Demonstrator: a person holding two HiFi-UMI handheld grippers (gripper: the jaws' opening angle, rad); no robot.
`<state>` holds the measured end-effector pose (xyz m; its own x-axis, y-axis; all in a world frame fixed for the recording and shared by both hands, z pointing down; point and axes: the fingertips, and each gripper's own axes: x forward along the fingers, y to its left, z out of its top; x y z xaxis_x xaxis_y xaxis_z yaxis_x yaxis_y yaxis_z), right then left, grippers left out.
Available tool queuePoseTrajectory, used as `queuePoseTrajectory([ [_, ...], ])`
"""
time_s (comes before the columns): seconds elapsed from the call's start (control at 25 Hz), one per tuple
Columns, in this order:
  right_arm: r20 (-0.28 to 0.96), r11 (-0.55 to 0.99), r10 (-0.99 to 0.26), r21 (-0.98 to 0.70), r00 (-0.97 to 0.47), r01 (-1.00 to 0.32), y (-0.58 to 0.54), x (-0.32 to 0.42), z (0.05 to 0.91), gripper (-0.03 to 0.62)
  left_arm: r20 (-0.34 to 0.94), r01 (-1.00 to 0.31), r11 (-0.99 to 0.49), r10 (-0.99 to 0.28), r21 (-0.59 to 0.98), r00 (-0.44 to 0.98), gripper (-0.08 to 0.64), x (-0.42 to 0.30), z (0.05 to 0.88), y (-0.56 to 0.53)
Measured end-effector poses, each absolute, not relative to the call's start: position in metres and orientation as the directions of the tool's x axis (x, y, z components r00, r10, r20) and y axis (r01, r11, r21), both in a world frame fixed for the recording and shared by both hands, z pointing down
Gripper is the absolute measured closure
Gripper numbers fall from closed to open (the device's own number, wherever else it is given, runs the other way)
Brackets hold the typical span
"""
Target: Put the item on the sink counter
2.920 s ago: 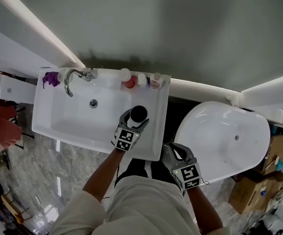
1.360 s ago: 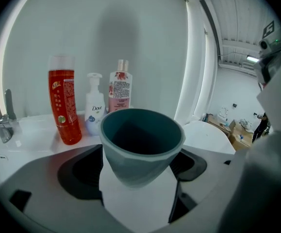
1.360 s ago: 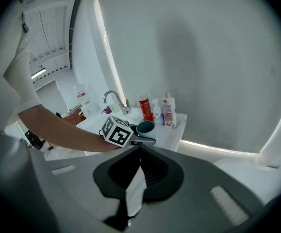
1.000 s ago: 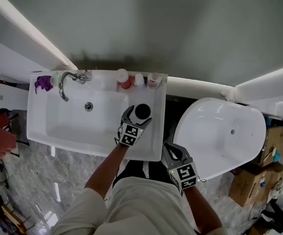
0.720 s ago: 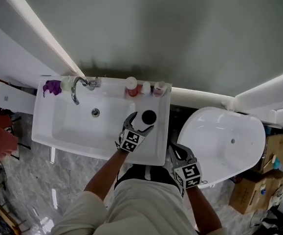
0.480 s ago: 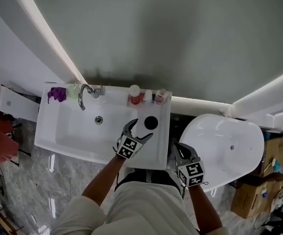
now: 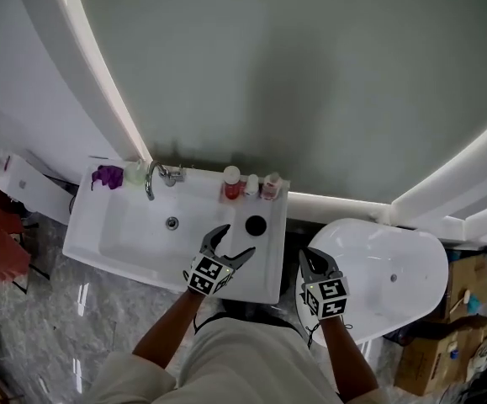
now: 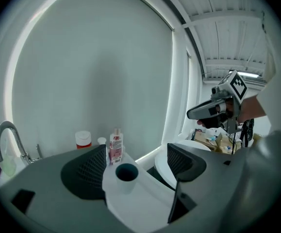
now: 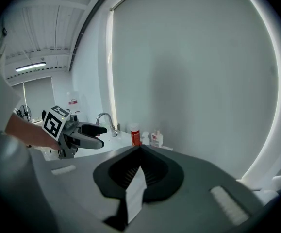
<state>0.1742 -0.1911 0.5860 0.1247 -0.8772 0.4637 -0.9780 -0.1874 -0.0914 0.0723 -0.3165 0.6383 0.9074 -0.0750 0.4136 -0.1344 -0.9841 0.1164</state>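
- The sink (image 7: 125, 225) fills the left of the head view. Its narrow right-hand ledge (image 7: 264, 268) is the surface that matters here, with the basin on one side and the outer edge on the other.
- A white tub (image 7: 378, 268) sits to the right of the sink, apart from it, with a dark gap between them.
- The left tongs (image 7: 235, 241) hover over that ledge with the jaws wide apart and beginning to close. Nothing is pressed between the pads.
- The right tongs (image 7: 314, 257) hang by the tub's near rim, jaws together and empty, well clear of the sink.
- A row of small bottles (image 7: 251, 185) stands along the back of the ledge by the wall.
- The cup (image 7: 256, 225), white with a dark inside, stands upright on the surface just ahead of the left jaw tips and in front of the bottles, touching neither. The placing itself looks done.
- The main risk is a closing jaw tip clipping the cup's rim while the tongs are this near. On so narrow a ledge, a knocked cup would likely roll into the basin or drop off the outer edge.
- A forward drift of the left arm could also push the cup into the bottles and topple them.
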Motion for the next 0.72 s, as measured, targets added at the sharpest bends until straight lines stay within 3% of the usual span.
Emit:
queuePoseTrajectory([
  [0.24, 0.435, -0.120, -0.898, -0.087, 0.070, -0.989, -0.174, 0.168, 0.569, 0.581, 0.370, -0.261, -0.960, -0.205, 0.107, 0.906, 0.280, 0.049, 0.594, -0.300],
  [0.72, 0.379, -0.030, -0.925, -0.100, -0.010, -0.994, -0.122, 0.155, 0.540, 0.581, 0.360, -0.441, -0.891, -0.378, 0.108, 0.853, 0.342, -0.012, 0.557, -0.242],
])
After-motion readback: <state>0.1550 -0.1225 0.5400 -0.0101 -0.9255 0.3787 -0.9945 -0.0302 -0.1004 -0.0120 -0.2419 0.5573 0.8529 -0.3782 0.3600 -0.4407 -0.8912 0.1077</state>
